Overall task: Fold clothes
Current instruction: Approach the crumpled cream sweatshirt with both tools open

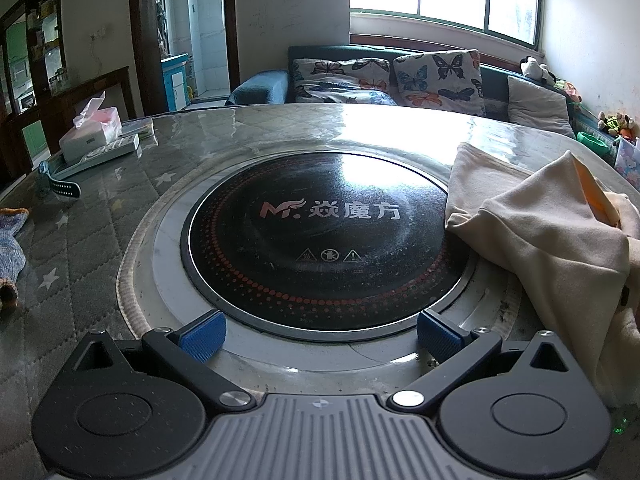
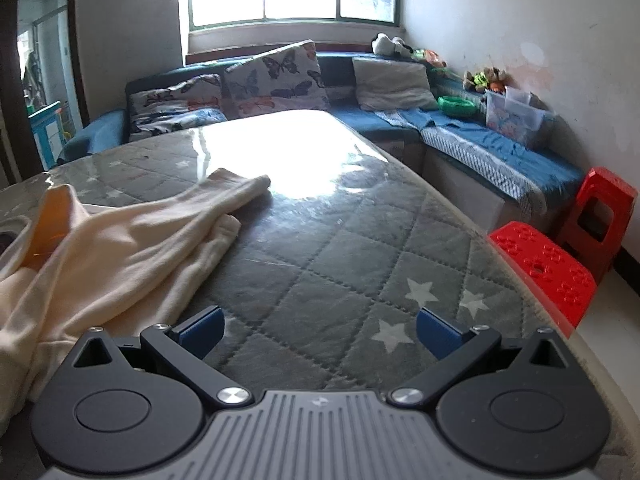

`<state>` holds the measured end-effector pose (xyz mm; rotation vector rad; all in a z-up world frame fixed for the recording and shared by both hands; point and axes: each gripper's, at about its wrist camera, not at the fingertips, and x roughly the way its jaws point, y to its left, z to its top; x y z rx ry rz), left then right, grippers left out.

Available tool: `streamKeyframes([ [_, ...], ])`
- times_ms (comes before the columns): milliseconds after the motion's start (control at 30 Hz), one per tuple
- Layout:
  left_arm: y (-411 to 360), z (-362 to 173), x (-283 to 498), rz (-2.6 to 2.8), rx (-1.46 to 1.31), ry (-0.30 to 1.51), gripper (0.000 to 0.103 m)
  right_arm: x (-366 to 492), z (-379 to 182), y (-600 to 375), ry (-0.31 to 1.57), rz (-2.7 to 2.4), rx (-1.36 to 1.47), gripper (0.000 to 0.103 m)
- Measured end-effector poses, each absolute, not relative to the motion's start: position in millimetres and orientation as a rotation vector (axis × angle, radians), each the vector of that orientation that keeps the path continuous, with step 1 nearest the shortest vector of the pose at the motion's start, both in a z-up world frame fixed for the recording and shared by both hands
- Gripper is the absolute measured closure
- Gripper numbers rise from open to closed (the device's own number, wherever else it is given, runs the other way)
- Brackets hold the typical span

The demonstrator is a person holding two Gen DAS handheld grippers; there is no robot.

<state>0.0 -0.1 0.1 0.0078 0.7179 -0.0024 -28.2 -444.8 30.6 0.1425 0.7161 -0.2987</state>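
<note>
A cream garment [image 1: 552, 240] lies crumpled on the table, at the right of the left wrist view, partly over the rim of the round black cooktop [image 1: 320, 236]. In the right wrist view the same garment [image 2: 120, 248] lies at the left, one part stretched toward the table's far side. My left gripper [image 1: 320, 334] is open and empty, above the cooktop's near edge, left of the garment. My right gripper [image 2: 320, 334] is open and empty over the quilted grey table cover [image 2: 360, 248], right of the garment.
A tissue box [image 1: 94, 128], a remote [image 1: 100, 156] and a watch [image 1: 60, 186] lie at the table's far left. A knitted item [image 1: 10, 248] lies at the left edge. Two red stools [image 2: 560, 256] stand right of the table. A blue sofa [image 2: 360, 96] with cushions runs behind.
</note>
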Motion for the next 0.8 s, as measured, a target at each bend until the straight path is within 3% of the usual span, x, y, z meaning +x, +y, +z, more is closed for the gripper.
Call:
streamKeyframes([
  [800,-45.3,36.6,-46.2,-0.082,0.017,0.712,0.000,-105.6,46.4,-387.8,0.693,-0.077,0.055,0.000],
])
